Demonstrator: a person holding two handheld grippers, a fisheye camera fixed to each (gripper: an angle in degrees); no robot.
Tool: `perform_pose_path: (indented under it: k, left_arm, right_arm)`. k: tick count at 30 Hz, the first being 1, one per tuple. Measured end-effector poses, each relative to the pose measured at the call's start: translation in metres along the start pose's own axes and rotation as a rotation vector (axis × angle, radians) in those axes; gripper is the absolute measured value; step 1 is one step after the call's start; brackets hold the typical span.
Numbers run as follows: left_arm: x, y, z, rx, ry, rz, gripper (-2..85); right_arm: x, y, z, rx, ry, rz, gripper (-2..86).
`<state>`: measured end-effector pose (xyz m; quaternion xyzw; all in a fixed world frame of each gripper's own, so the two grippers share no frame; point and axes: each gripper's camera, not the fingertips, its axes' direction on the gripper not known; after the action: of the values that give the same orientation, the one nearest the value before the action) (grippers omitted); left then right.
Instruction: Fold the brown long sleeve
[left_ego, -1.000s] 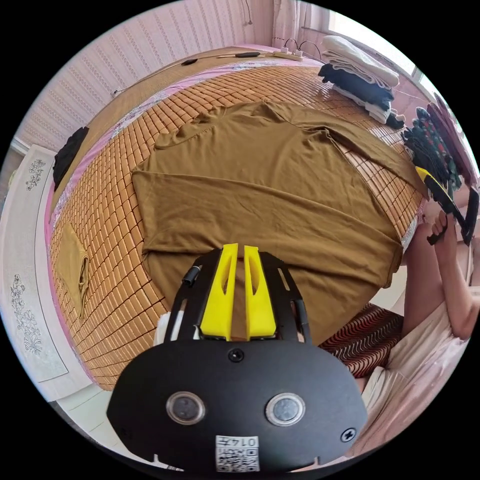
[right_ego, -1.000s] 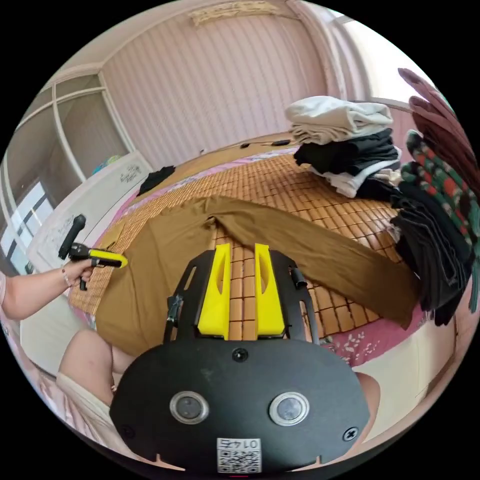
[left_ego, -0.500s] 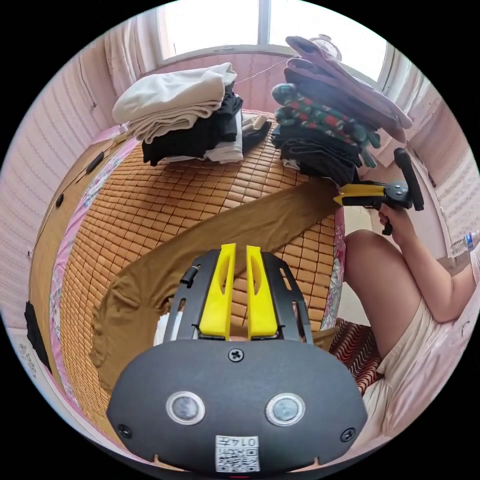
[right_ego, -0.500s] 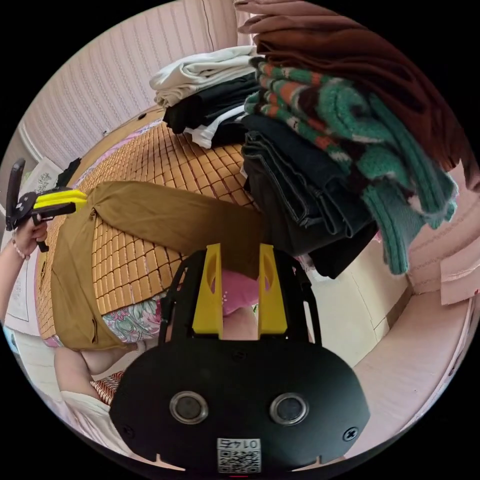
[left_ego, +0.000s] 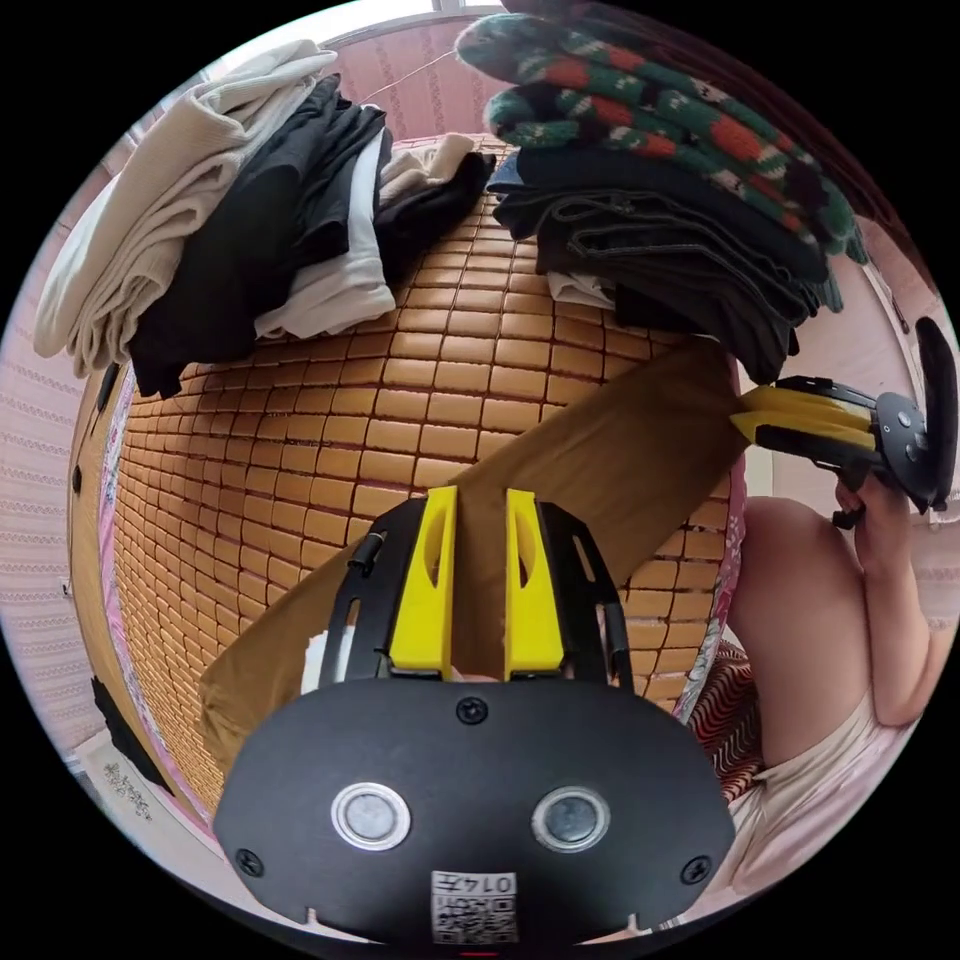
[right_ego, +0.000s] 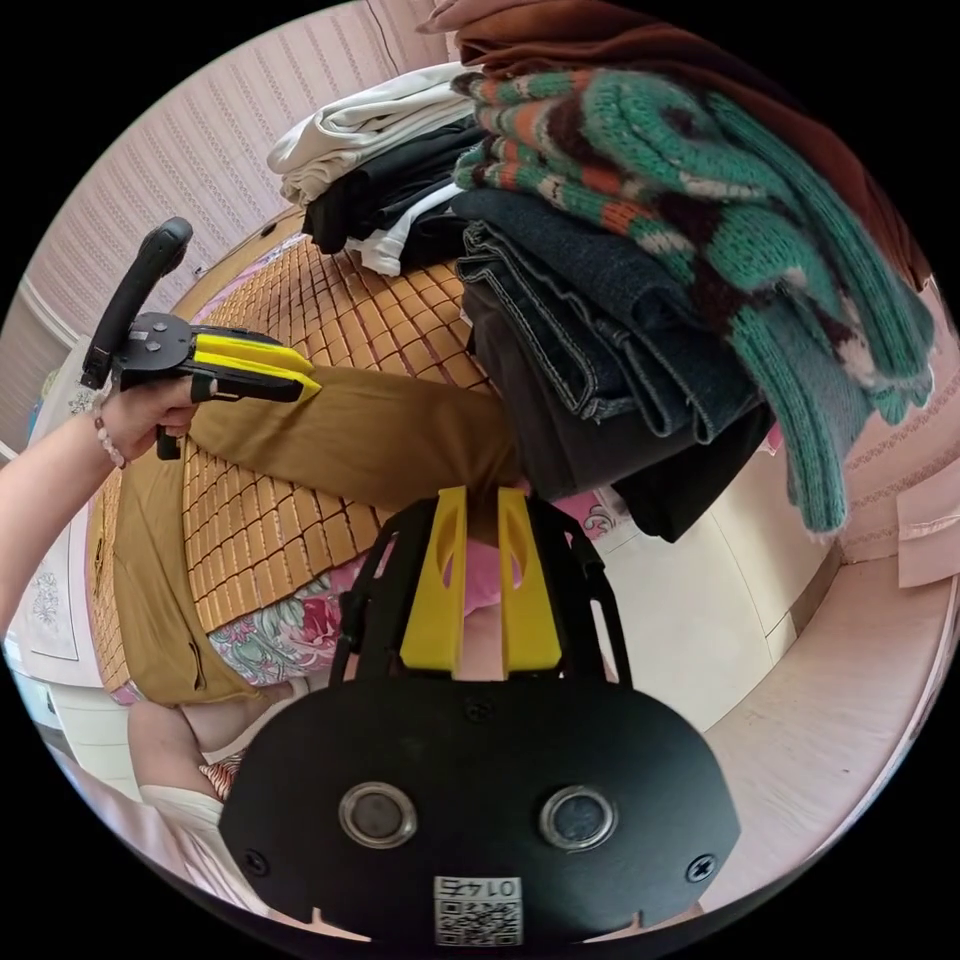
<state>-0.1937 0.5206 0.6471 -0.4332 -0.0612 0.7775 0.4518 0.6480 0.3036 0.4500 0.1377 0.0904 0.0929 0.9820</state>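
In the left gripper view, a woven bamboo mat (left_ego: 330, 420) covered the bed, and two piles of clothes stood at its far side: a stack of white and black garments (left_ego: 230, 220) and, beside it, a stack of dark jeans topped by a green, red and white knit sweater (left_ego: 680, 110). The brown long sleeve (left_ego: 600, 450) ran as a flat band slantwise across the mat, from the lower edge of the view up to the foot of the jeans pile, which lay right at its far end. The left tool (left_ego: 477, 580) stood with its yellow jaws a little apart over the middle of that band, the brown cloth showing in the gap; whether the jaws pressed on it I cannot tell. At the sleeve's far end the right tool (left_ego: 790, 420), held in a hand (left_ego: 880, 500), had its jaws closed together at the cuff. In the right gripper view, the jeans (right_ego: 600, 350) and the knit sweater (right_ego: 720, 200) loomed close above the right tool (right_ego: 480, 580), and the white and black stack (right_ego: 370, 170) sat farther back on the mat (right_ego: 330, 320). The sleeve (right_ego: 380, 440) lay smooth across the mat, its end reaching under the edge of the jeans pile just above the tool's jaws, which stood narrowly apart; whether they gripped the cuff here I cannot tell. The left tool (right_ego: 260, 370) rested its closed jaws on the sleeve's upper part, and the rest of the shirt (right_ego: 150, 580) draped over the bed's edge.
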Motion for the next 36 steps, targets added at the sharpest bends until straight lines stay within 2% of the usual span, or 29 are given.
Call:
perform_pose_path:
  k: [3,9,15,19,22,25,27,29,31,34,36]
  left_arm:
    - [-0.001,0.004,0.001,0.006,0.066,-0.029,0.4]
    - [-0.007,0.020,-0.003,0.032,0.090,-0.107,-0.9]
    - [-0.023,0.057,-0.031,0.155,0.135,-0.219,-1.0]
    - [-0.040,0.110,-0.082,0.306,0.113,-0.294,-1.0]
    - [-0.053,0.174,-0.132,0.436,0.067,-0.365,-1.0]
    - [-0.060,0.263,-0.186,0.584,0.009,-0.469,-0.9]
    - [-0.060,0.327,-0.210,0.644,-0.021,-0.569,-0.8]
    - [-0.057,0.420,-0.217,0.603,-0.037,-0.767,-0.3]
    - [-0.049,0.494,-0.208,0.536,-0.081,-0.948,0.8]
    - [-0.027,0.601,-0.185,0.361,-0.083,-1.237,2.8]
    - [-0.010,0.644,-0.181,0.358,-0.053,-1.342,3.4]
  right_arm:
    - [0.003,0.000,0.001,-0.004,0.019,-0.007,2.0]
    - [-0.002,0.000,-0.007,0.033,-0.031,-0.080,0.2]
    - [-0.010,0.007,-0.047,0.262,-0.163,-0.168,0.5]
    - [-0.032,0.009,-0.090,0.460,-0.336,-0.256,0.7]
    - [-0.077,0.007,-0.122,0.546,-0.462,-0.436,0.8]
    - [-0.135,0.007,-0.159,0.621,-0.680,-0.654,1.0]
    - [-0.178,0.010,-0.178,0.596,-0.843,-0.814,1.2]
    - [-0.251,0.025,-0.183,0.420,-1.015,-1.077,1.8]
    - [-0.303,0.049,-0.166,0.268,-1.052,-1.201,2.5]
    - [-0.369,0.097,-0.106,0.014,-0.881,-1.317,4.0]
    - [-0.387,0.120,-0.078,-0.084,-0.776,-1.354,4.3]
